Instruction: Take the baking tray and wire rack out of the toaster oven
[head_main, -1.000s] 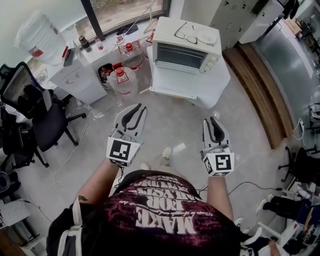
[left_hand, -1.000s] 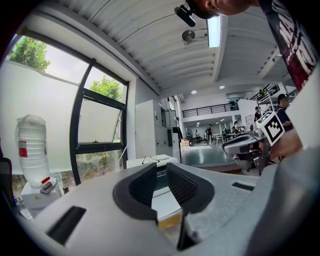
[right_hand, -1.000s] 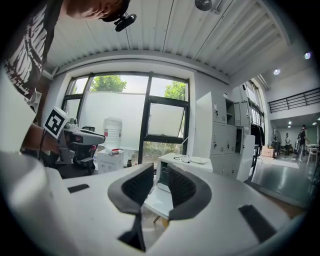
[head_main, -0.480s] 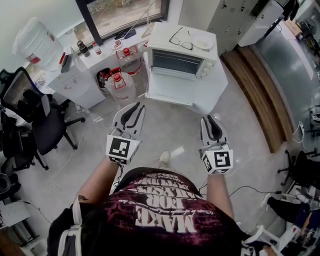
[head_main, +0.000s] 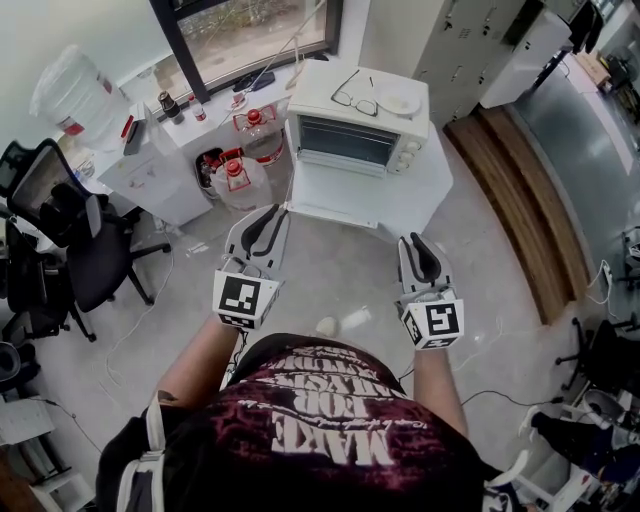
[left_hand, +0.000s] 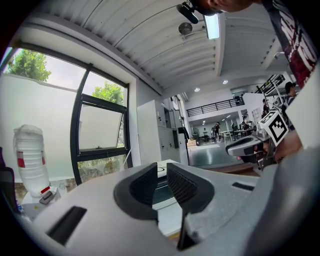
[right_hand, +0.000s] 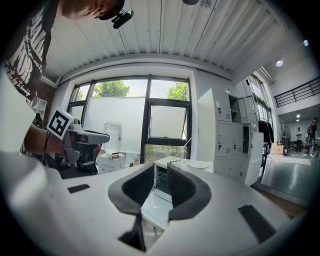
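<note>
White toaster oven (head_main: 360, 115), its dark inside hard to make out.

Water jugs (head_main: 240, 180) sit beside a white cabinet (head_main: 150, 175) (black office chair (head_main: 75, 250) further left).

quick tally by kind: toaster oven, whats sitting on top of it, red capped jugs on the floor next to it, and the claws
toaster oven: 1
glasses: 1
plate: 1
red-capped water jugs: 2
claws, left claw and right claw: 2
total: 7
</note>
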